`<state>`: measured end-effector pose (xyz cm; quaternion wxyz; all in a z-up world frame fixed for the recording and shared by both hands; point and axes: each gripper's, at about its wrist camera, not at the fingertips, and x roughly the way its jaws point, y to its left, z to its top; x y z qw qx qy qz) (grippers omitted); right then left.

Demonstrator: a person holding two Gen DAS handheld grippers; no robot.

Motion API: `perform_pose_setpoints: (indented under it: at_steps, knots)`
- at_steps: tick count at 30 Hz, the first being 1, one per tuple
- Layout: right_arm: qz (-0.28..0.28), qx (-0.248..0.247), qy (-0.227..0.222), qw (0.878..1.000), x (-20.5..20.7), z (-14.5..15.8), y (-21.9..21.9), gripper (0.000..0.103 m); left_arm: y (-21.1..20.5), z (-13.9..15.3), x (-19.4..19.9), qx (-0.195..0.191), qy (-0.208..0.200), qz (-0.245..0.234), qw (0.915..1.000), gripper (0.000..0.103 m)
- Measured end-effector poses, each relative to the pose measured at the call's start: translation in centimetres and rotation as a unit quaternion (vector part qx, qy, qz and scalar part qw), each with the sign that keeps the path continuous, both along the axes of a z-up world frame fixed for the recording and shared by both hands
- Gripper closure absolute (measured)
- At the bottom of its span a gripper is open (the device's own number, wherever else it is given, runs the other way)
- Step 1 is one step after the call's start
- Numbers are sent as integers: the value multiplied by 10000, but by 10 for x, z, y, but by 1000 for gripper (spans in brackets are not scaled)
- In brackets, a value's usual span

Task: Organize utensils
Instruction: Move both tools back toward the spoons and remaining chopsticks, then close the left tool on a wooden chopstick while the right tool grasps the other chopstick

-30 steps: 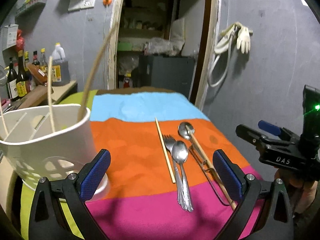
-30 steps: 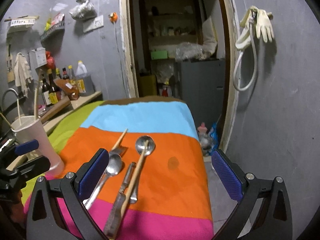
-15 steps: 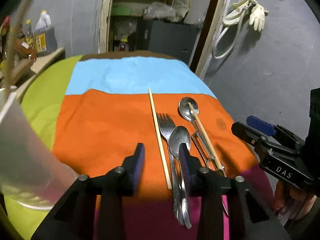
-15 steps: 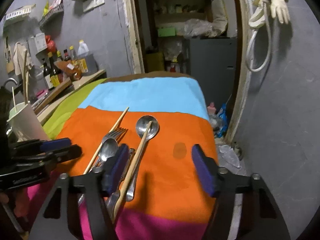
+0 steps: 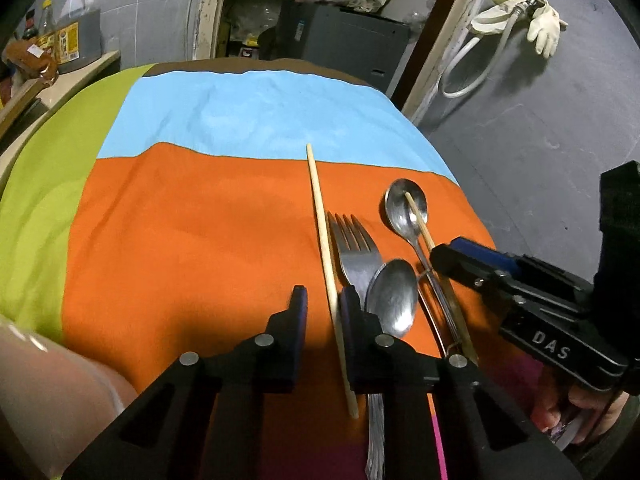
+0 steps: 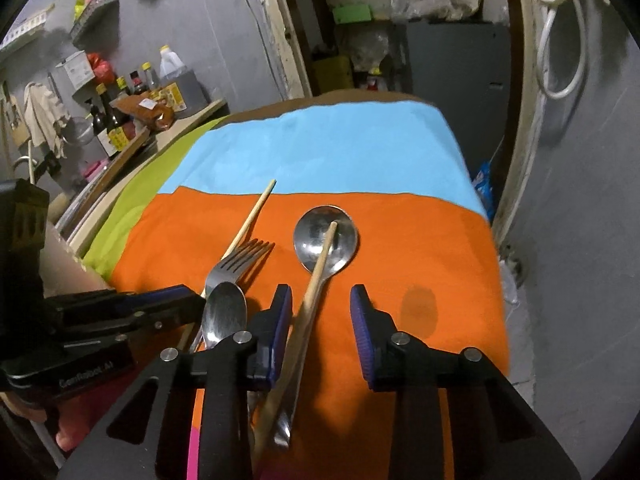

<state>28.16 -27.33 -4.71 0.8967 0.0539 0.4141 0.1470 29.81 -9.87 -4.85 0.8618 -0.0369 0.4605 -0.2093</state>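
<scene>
The desk under its striped cloth of blue, orange and pink bands (image 5: 192, 216) fills the middle of both views, with the utensils bunched at centre right of the left wrist view.

Low in that view, the left gripper (image 5: 323, 304) has just been closing around the pale wooden chopstick (image 5: 324, 256) lying alone left of the steel fork (image 5: 354, 252); its jaws stand narrowly apart and I cannot tell that the pads press yet. The near pad sits just beside the fork, so it could catch the fork too or roll the chopstick away.

In the right wrist view's lower centre, the right gripper (image 6: 320, 320) has likewise been closing; the second wooden chopstick (image 6: 316, 280) lies between the jaws, untouched. Its tip rests in the large round steel spoon (image 6: 325, 238), which a lift may drag. The smaller steel spoon (image 6: 224, 312) lies between the two grippers, which could collide.
</scene>
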Motion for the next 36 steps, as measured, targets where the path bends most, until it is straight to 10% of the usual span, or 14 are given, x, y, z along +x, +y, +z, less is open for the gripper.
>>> perform_pose_setpoints:
  at_steps: [8, 36]
  knots:
    - [-49, 257, 268, 9993, 2, -6, -7, 94, 1, 1, -3, 21, 124, 50, 9999, 100]
    - [-78, 63, 623, 9980, -39, -6, -27, 91, 0, 6, -27, 445, 534, -503, 9963, 98]
